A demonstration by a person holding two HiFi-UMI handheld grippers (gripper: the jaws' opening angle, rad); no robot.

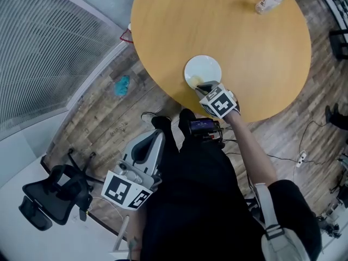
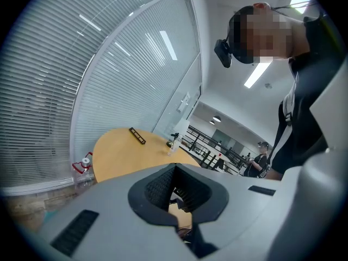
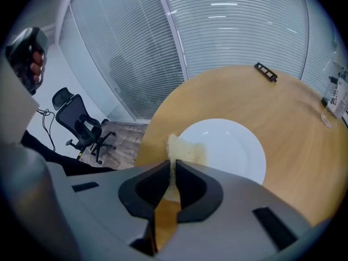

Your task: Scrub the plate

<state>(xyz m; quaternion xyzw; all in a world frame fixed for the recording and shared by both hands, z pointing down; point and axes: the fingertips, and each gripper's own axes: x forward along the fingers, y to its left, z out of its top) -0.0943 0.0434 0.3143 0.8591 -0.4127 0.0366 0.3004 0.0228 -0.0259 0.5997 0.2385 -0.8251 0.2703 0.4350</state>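
Note:
A white plate (image 1: 205, 68) lies near the front edge of the round wooden table (image 1: 261, 53). My right gripper (image 1: 205, 87) is shut on a yellow sponge (image 1: 194, 81), which rests on the plate's near left rim. In the right gripper view the sponge (image 3: 182, 149) sticks out between the jaws of the right gripper (image 3: 173, 170) onto the plate (image 3: 231, 145). My left gripper (image 1: 145, 145) hangs low beside the person's leg, away from the table, jaws together and holding nothing. The left gripper (image 2: 176, 197) points up past the table towards the blinds.
A plastic bottle (image 1: 270, 0) stands at the table's far side, and a small black item (image 3: 266, 72) lies near the far edge. On the floor are a black office chair (image 1: 51, 194), a teal cloth (image 1: 122, 85) and cables. Another bottle (image 2: 81, 167) stands by the glass wall.

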